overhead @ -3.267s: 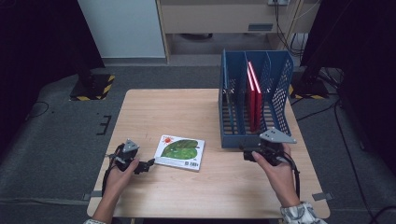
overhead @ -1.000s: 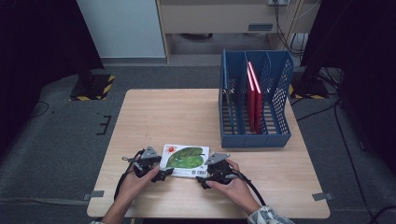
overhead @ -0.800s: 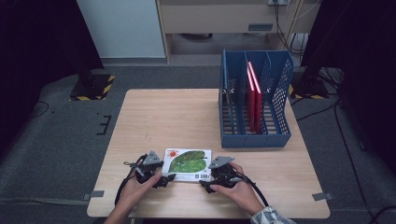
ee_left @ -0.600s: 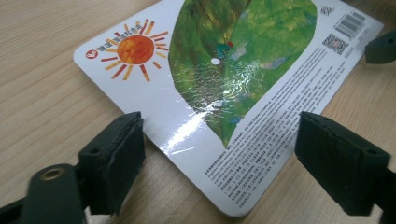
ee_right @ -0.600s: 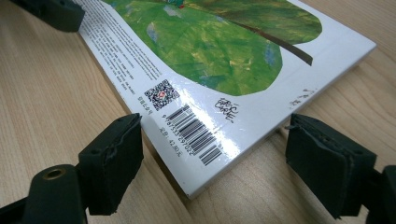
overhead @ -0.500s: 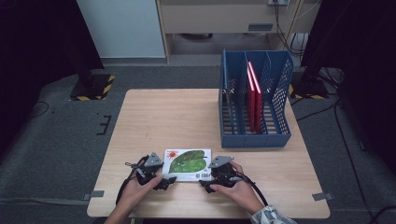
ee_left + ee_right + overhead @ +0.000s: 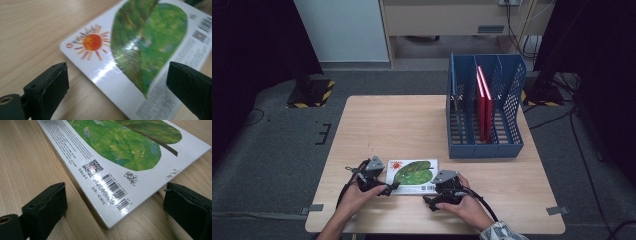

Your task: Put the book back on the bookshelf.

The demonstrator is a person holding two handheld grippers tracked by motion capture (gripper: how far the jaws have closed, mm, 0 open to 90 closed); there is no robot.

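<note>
Both grippers, left gripper (image 7: 388, 189) and right gripper (image 7: 428, 199), have just been opening, released, straddling book (image 7: 412, 175) corners at table's (image 7: 412, 125) 6 o'clock; book text blurring out, unreadable

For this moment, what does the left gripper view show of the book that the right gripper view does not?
The left gripper view shows the orange sun printed near a corner of the book. The right gripper view shows the barcode, the QR code and the book's thick corner. Both share the green leaf picture, the glossy white cover, the wooden table, and each tool's black jaws standing wide apart on either side of a corner, not pressing it: left tool, right tool.
</note>
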